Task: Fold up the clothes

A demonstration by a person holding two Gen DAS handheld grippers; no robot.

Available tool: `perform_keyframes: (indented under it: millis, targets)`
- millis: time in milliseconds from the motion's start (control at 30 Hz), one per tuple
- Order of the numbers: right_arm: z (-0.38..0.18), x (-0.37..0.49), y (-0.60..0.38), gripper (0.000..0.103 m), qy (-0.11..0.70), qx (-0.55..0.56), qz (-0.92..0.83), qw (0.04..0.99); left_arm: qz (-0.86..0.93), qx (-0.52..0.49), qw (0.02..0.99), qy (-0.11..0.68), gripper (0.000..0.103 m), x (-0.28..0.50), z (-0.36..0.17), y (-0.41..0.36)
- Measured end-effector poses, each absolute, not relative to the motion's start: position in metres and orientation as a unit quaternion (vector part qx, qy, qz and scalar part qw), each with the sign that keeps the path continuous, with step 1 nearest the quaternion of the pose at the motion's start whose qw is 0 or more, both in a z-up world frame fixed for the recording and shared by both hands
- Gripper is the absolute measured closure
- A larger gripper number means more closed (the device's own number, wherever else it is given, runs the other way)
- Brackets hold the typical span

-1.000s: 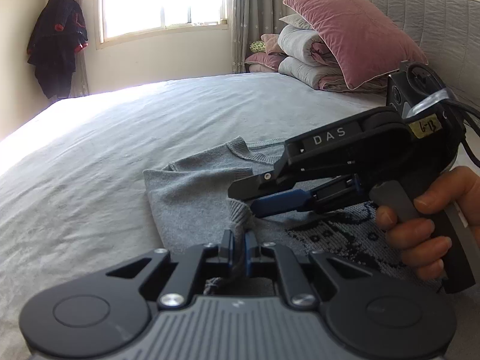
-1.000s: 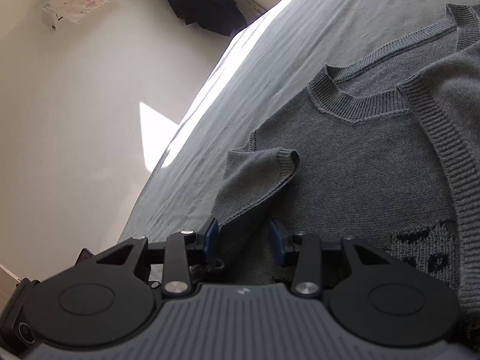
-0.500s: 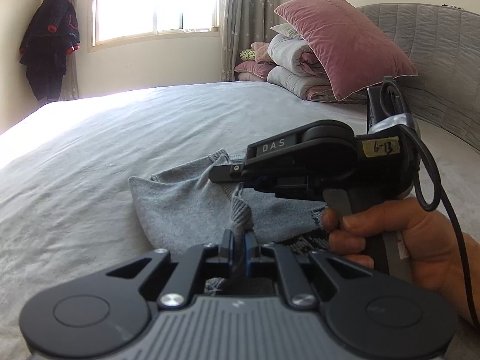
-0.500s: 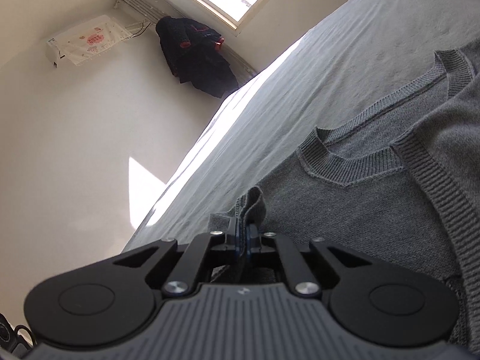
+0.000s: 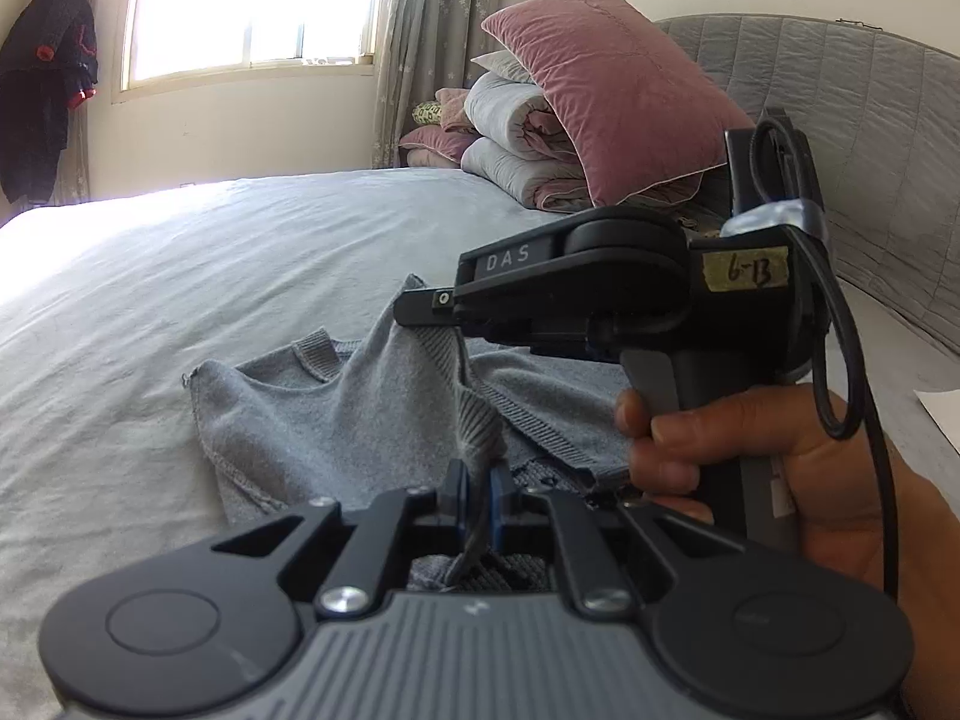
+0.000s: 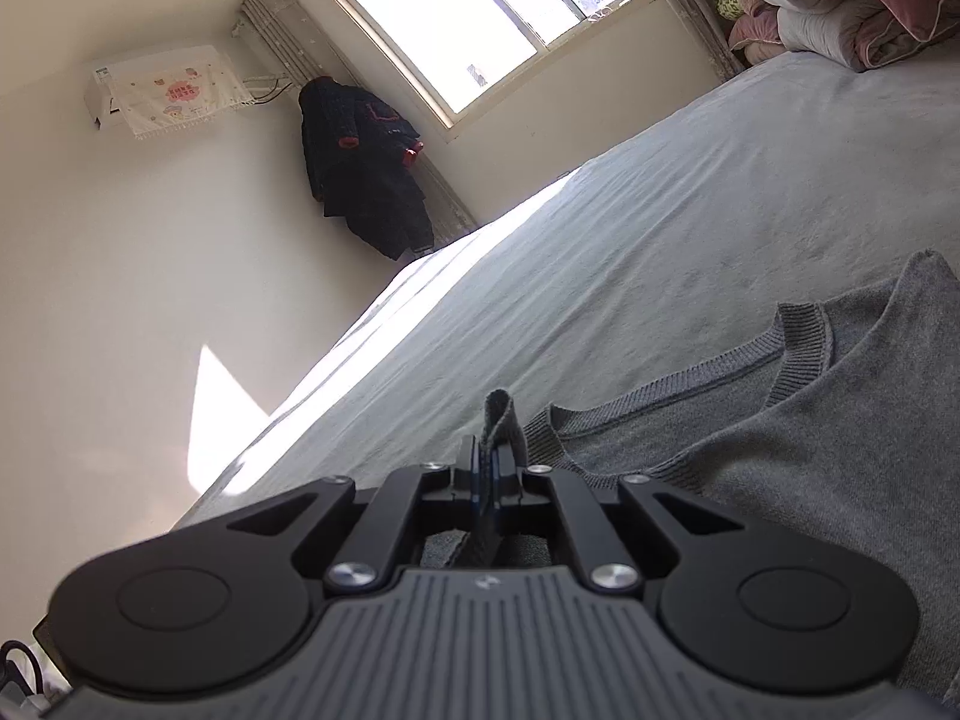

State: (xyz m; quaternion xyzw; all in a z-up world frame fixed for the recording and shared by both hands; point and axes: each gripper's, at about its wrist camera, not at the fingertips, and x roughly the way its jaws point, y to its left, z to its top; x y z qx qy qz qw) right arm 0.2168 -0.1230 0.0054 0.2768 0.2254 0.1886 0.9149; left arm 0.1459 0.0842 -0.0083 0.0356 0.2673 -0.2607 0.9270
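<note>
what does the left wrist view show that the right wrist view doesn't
Only the left wrist view shows the right hand holding the right hand-held gripper, with the padded headboard behind. Only the right wrist view shows the wall air conditioner. Both show the grey sweater pinched by each hand-held gripper, the left hand-held gripper included, plus the bed, window and dark coat.
</note>
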Motion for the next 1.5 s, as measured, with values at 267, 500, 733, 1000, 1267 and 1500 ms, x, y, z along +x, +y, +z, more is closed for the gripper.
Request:
perform_keyframes:
  millis: [267,500,733,1000,1267,1500]
  targets:
    - [-0.011,0.219,-0.140,0.098,0.251,0.283,0.165,0.911,-0.277,0.020,0.918,0.283,0.090,0.153,-0.008,0.101]
    - [-0.024,0.223,-0.144,0.098,0.269,0.302,0.162,0.900,-0.291,-0.078,0.900,0.316,0.089,0.190,-0.004,0.137]
    - [-0.029,0.227,-0.158,0.088,0.289,0.347,0.167,0.877,-0.321,0.009,0.895,0.311,0.055,0.171,-0.010,0.103]
    - [-0.033,0.227,-0.158,0.088,0.305,0.358,0.180,0.864,-0.300,0.108,0.905,0.281,0.084,0.149,-0.022,0.066]
    - [-0.029,0.219,-0.163,0.097,0.261,0.347,0.166,0.886,-0.309,0.080,0.908,0.270,0.098,0.154,-0.017,0.060]
    - [-0.028,0.220,-0.165,0.097,0.254,0.354,0.159,0.886,-0.295,0.044,0.917,0.265,0.064,0.173,-0.013,0.094]
